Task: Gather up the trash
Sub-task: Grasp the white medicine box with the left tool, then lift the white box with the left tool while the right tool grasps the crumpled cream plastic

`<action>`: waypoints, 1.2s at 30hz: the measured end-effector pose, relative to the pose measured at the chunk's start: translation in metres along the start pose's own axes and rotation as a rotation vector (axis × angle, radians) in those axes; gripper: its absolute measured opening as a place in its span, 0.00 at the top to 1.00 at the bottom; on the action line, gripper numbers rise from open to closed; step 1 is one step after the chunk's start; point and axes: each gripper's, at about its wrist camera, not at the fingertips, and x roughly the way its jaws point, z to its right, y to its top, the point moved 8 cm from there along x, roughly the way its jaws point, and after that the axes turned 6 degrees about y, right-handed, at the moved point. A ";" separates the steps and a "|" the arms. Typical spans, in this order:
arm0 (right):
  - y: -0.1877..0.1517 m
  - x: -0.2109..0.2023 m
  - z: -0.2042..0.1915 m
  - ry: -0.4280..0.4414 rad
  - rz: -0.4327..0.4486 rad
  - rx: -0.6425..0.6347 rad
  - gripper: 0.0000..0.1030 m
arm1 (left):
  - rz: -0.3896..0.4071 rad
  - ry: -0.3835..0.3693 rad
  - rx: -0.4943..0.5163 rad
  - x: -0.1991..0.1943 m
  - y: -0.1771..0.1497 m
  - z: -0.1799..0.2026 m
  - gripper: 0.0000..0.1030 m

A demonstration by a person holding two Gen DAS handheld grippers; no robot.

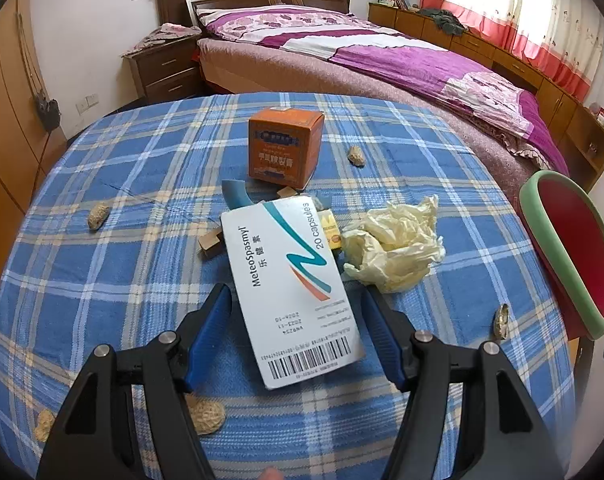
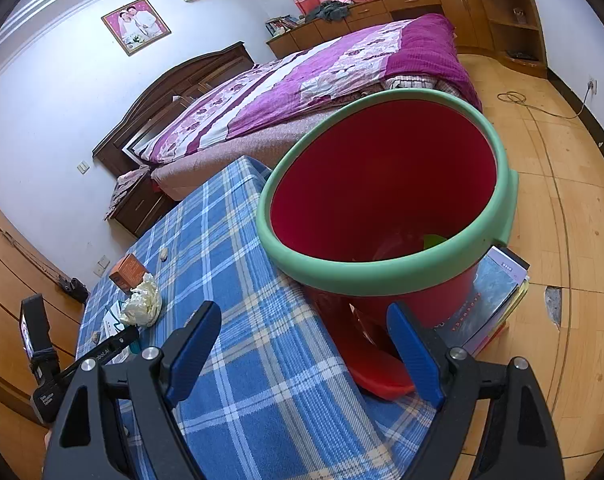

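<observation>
A white MeteoSpasmyl capsule box [image 1: 292, 292] lies on the blue plaid table [image 1: 142, 184], between the open fingers of my left gripper [image 1: 296, 294]; the jaws do not touch it. A crumpled cream glove [image 1: 394, 242] lies right of it, an orange box [image 1: 284, 146] behind it. Several peanut shells [image 1: 98, 216] are scattered around. The red bin with a green rim [image 2: 386, 280] stands beside the table's right edge, also in the left wrist view [image 1: 562, 248]. My right gripper [image 2: 304, 320] is open and empty, just in front of the bin.
The bin rests on a stack of books [image 2: 498, 296] on the wooden floor. A bed [image 1: 382, 60] stands behind the table, a nightstand [image 1: 162, 68] to its left. Small cardboard scraps [image 1: 210, 242] and a small yellow pack [image 1: 330, 232] lie by the capsule box.
</observation>
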 end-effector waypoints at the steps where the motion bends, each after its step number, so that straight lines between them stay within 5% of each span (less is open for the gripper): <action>1: -0.001 0.000 -0.001 0.000 0.001 0.000 0.16 | -0.004 -0.002 -0.003 0.002 0.001 0.000 0.35; 3: -0.001 0.000 -0.001 0.001 0.000 -0.002 0.16 | -0.010 -0.014 -0.020 0.003 0.000 -0.002 0.41; 20: -0.002 0.002 -0.053 0.025 -0.016 -0.115 0.16 | 0.101 -0.149 -0.043 -0.046 0.009 -0.020 0.45; 36: -0.016 0.042 -0.137 0.076 -0.077 -0.253 0.16 | 0.147 -0.013 -0.171 -0.037 0.015 -0.109 0.45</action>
